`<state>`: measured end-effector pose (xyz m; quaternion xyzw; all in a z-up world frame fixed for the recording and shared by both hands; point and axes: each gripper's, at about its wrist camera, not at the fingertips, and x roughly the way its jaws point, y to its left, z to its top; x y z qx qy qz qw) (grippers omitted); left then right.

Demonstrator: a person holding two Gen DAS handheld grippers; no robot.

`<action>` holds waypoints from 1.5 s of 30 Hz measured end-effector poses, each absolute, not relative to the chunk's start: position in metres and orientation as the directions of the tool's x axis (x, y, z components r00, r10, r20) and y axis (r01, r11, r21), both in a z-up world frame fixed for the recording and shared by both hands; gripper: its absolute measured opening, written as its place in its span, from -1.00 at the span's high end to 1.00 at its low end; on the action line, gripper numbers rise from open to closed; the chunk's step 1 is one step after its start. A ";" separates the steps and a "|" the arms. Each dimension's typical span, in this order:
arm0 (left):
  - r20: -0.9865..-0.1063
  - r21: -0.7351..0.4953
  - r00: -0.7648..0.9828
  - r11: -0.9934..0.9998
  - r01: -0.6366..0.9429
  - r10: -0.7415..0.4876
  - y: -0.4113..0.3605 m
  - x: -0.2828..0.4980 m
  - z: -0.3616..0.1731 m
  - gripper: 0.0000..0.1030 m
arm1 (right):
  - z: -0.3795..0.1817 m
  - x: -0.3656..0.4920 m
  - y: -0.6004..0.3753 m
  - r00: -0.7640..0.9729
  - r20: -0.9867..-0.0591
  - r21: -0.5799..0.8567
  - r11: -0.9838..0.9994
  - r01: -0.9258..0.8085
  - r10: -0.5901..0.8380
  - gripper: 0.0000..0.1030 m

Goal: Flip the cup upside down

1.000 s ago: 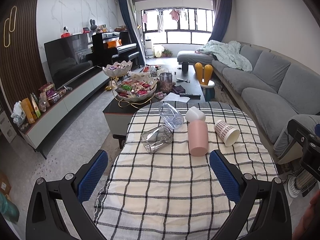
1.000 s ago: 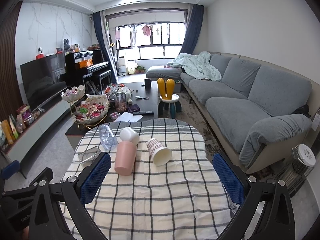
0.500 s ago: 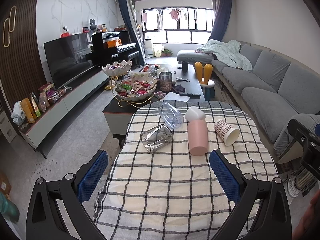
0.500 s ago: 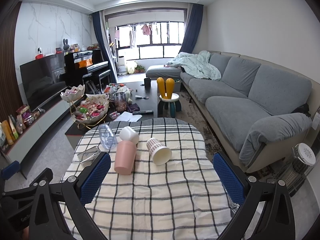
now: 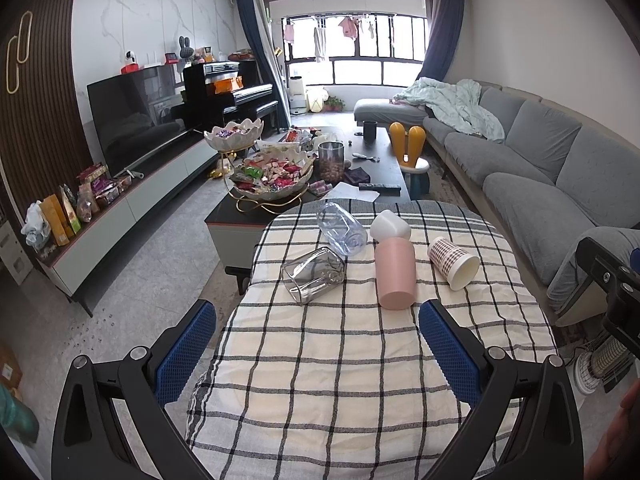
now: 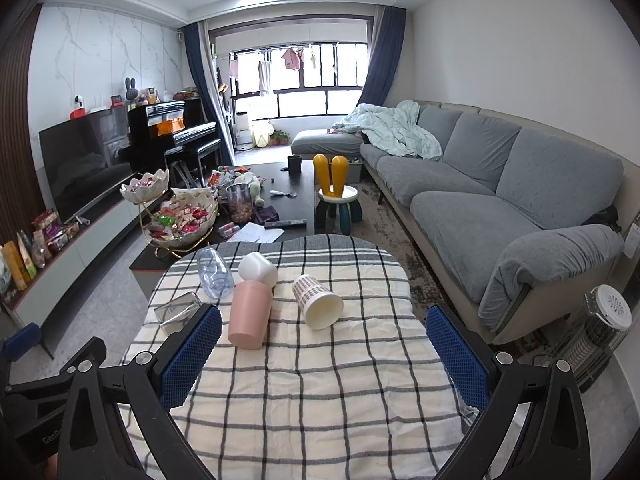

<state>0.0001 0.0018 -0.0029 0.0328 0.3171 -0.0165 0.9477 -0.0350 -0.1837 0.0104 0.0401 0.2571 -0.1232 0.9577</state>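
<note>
Several cups lie on their sides on a checked tablecloth [image 5: 320,360]. A pink cup [image 5: 395,274] [image 6: 250,314] lies in the middle. A patterned paper cup [image 5: 453,263] [image 6: 317,301] lies to its right, mouth toward me. A white cup [image 5: 390,225] [image 6: 258,268] and a bluish clear cup [image 5: 342,229] [image 6: 215,273] lie behind. A clear glass [image 5: 314,276] [image 6: 178,309] lies at the left. My left gripper [image 5: 318,356] and right gripper [image 6: 324,356] are open and empty, short of the cups.
Beyond the table is a dark coffee table [image 5: 376,160] with snack bowls and a jar. A grey sofa [image 6: 500,200] runs along the right. A TV cabinet [image 5: 132,200] is at the left. A heater [image 6: 596,336] stands at the right.
</note>
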 end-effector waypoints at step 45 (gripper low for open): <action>-0.666 0.033 0.722 0.974 -0.223 0.188 0.017 0.145 -0.048 -1.00 | -0.050 0.192 -0.156 0.697 -0.716 -0.087 0.995 -0.057 -0.023 -0.99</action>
